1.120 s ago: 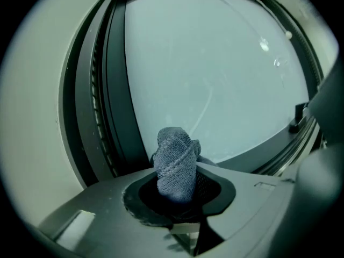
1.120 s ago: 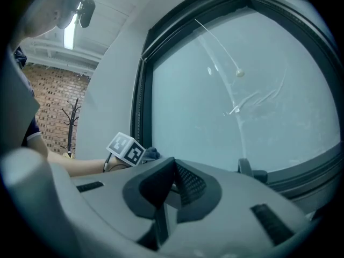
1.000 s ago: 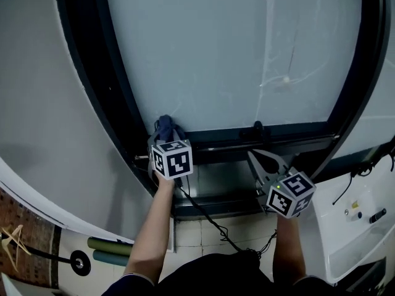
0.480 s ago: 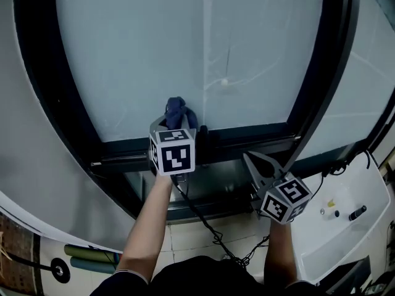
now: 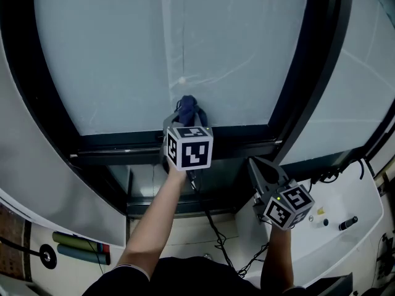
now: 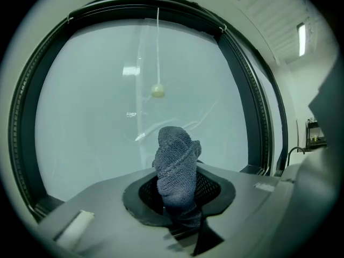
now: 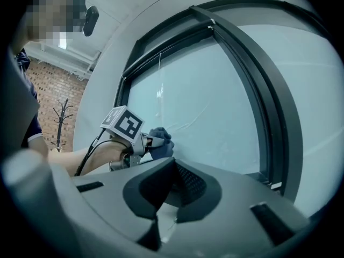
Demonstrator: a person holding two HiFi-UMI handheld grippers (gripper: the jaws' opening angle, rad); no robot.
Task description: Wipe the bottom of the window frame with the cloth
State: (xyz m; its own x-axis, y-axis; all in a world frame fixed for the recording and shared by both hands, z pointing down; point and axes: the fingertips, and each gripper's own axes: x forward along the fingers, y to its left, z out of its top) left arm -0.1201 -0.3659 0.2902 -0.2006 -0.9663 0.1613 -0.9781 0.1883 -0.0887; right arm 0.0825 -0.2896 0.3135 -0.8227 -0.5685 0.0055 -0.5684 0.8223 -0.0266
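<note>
A dark blue cloth (image 5: 188, 111) is bunched between the jaws of my left gripper (image 5: 187, 123), which is shut on it. The cloth rests against the glass just above the black bottom rail of the window frame (image 5: 117, 144), near its middle. In the left gripper view the cloth (image 6: 176, 171) stands up from the left gripper (image 6: 180, 211) in front of the pale glass. My right gripper (image 5: 260, 168) hangs lower right, below the rail, shut and holding nothing. From the right gripper view, the right gripper (image 7: 160, 211) looks toward the cloth (image 7: 160, 144).
A black upright bar (image 5: 305, 66) divides the window at the right. A small knob on a cord (image 5: 181, 79) hangs on the glass above the cloth. A white unit (image 5: 345, 227) stands lower right, green rolls (image 5: 77, 250) lie lower left, and a black cable (image 5: 213, 224) trails down.
My left gripper has slid rightward along the bottom rail with the cloth held in it. The right gripper has stayed low at the right, still shut.
</note>
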